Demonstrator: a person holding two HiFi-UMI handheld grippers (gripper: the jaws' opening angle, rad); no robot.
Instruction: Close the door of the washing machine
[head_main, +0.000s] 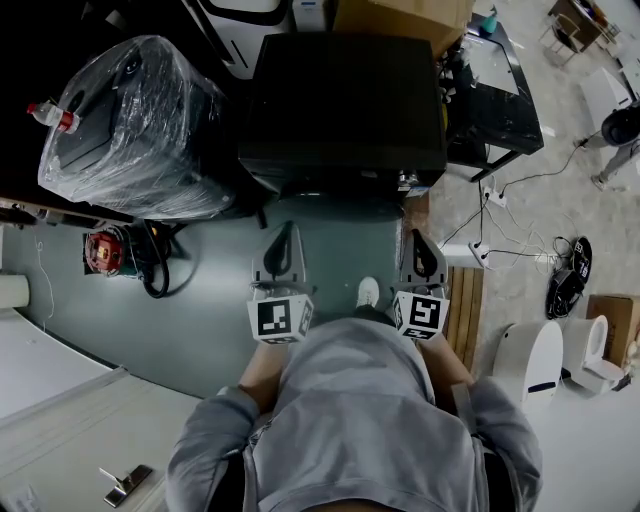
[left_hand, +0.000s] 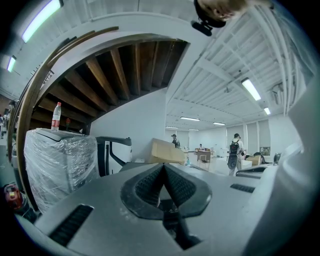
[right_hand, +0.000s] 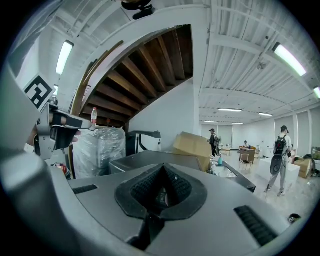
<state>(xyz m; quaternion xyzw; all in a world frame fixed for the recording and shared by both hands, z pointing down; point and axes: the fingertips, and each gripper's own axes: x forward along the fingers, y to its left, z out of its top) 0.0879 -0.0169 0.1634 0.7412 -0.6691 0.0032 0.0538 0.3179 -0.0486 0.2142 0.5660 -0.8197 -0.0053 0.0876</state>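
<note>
A person in a grey hooded top stands facing the dark, box-shaped washing machine (head_main: 345, 110), which sits on the floor (head_main: 200, 320) just ahead of both tools. A plastic-wrapped appliance (head_main: 130, 125) with a bottle (head_main: 50, 115) on it stands beside the machine, and a cardboard box (head_main: 400, 15) lies behind it.

The left hand-held gripper (head_main: 285, 240) and the right hand-held gripper (head_main: 420, 245) point level at the machine's front, side by side and short of touching it. Each has its jaws pressed together with nothing between them.

The door itself cannot be made out. The machine's top hides the front face from above, and both gripper views look over the lid.

The door is probably a rigid, hinged panel that swings easily but needs a firm last push to catch its latch. Its glossy surface may let closed jaws slide. The best contact is likely a flat push near the edge farthest from the hinge, not a pinch.
</note>
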